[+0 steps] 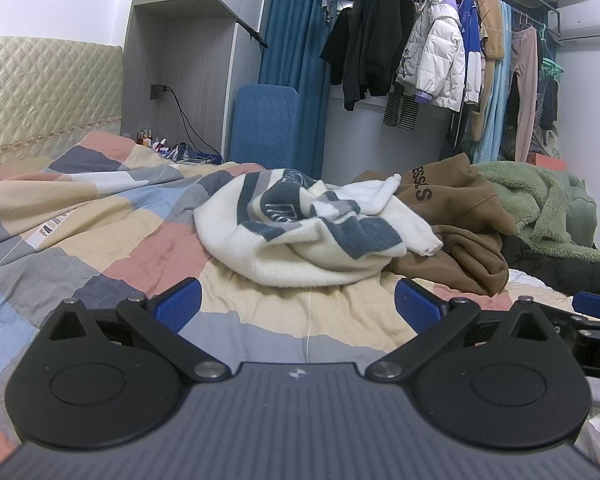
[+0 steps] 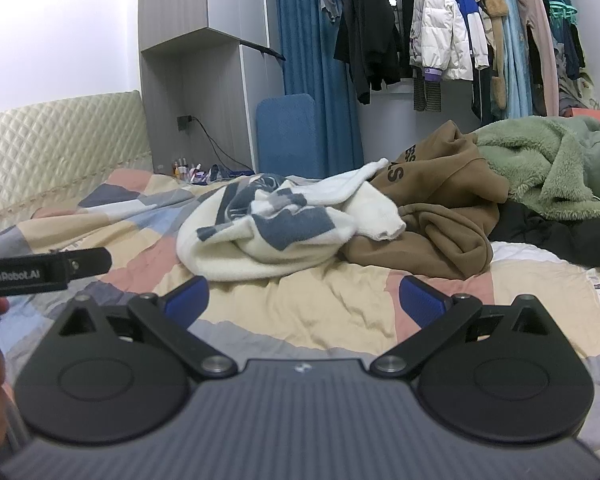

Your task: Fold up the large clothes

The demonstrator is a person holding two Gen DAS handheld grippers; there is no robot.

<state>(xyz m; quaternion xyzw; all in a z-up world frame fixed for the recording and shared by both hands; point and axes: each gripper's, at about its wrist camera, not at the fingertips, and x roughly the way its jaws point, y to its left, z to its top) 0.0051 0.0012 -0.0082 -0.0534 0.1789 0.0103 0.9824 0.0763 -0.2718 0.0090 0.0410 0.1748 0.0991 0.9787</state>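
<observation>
A crumpled white sweater with dark blue-grey pattern [image 1: 307,232] lies on the patchwork quilt [image 1: 100,216]; it also shows in the right wrist view [image 2: 276,232]. A brown hoodie with dark lettering [image 1: 455,216] lies bunched against its right side, also in the right wrist view [image 2: 431,208]. A green fleece garment [image 1: 539,200] and a black garment [image 1: 559,268] lie further right. My left gripper [image 1: 298,306] is open and empty just in front of the sweater. My right gripper [image 2: 303,300] is open and empty, also short of the sweater.
A padded headboard [image 1: 40,92] stands at the left. A grey cabinet [image 1: 180,60], a bedside shelf with small bottles [image 1: 152,140], a blue padded board [image 1: 264,124] and a rack of hanging clothes [image 1: 439,48] stand behind the bed. The other gripper [image 2: 40,270] shows at the left of the right wrist view.
</observation>
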